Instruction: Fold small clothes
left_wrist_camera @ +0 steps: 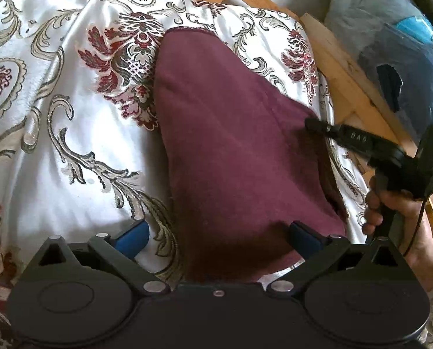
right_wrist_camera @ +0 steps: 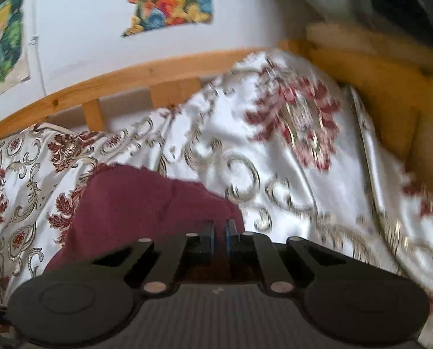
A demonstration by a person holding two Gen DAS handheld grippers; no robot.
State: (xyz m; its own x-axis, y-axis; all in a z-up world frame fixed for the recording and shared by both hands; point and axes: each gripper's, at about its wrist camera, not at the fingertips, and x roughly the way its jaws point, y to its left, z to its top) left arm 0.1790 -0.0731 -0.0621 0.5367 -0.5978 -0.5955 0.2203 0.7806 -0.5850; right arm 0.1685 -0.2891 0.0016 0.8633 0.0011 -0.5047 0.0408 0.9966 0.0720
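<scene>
Lying flat on the flowery bed cover (left_wrist_camera: pixel 71 133), in the middle of the left view, the dark red cloth (left_wrist_camera: pixel 231 145). Hovering wide apart over its near edge at the bottom of the frame, the left claw (left_wrist_camera: pixel 219 232), and pinching tight together near the cloth's right side, at the lower middle of the right view, the right claw (right_wrist_camera: pixel 220 232), though too blurry for telling if cloth is caught. Lifting slowly, keeping edges lined up, pressing flat.
</scene>
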